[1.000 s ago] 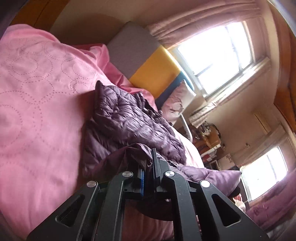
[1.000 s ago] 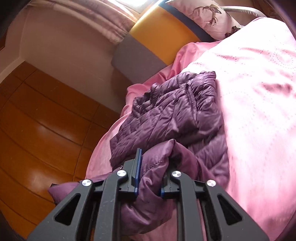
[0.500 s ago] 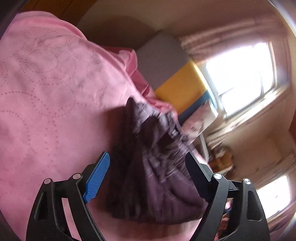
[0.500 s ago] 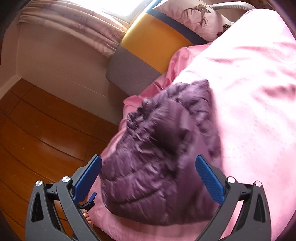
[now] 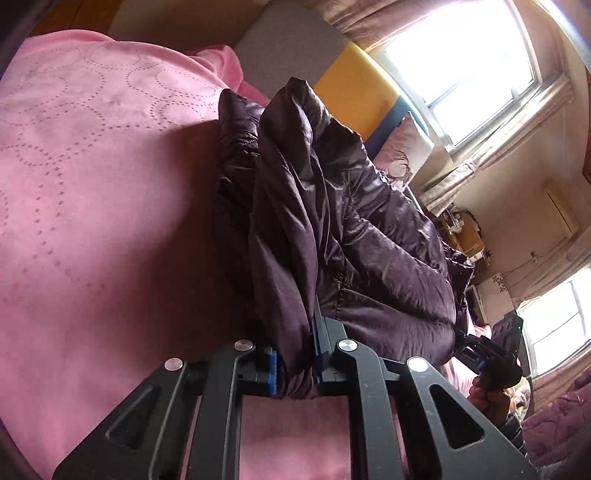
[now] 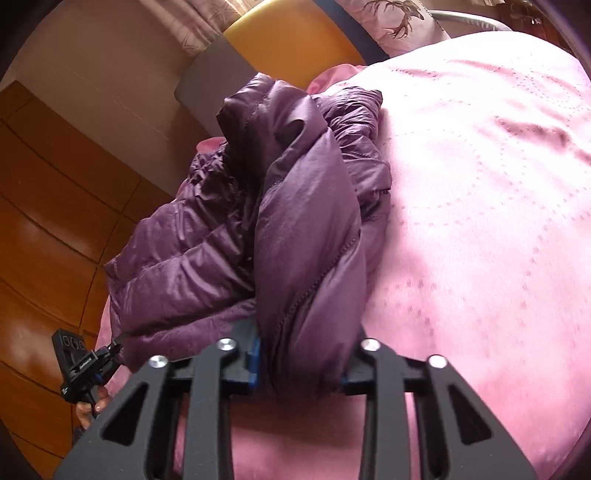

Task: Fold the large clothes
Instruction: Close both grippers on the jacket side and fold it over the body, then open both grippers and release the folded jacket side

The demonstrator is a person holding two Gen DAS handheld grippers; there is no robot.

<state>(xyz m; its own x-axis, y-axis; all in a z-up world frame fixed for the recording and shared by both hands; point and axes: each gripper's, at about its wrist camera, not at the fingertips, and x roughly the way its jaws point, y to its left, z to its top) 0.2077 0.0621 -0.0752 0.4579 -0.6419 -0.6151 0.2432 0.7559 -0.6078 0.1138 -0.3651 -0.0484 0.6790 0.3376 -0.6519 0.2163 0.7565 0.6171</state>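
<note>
Left claw [image 5: 293, 363] and right claw [image 6: 299, 363], jaws just closed, each clenched on a fold of the quilted purple puffer jacket [image 6: 229, 236] atop the pink-covered bed [image 6: 480, 221].

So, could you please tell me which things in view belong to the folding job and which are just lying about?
Part of the job:
- purple puffer jacket
- left tongs, just closed on a fold of it
- right tongs, likewise
- pink bedspread underneath

Just lying about:
- deer-print pillow
- headboard

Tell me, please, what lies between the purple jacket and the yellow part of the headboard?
In the right wrist view, only a rumpled pink edge of the bedspread lies between the purple jacket and the yellow headboard panel.
</note>
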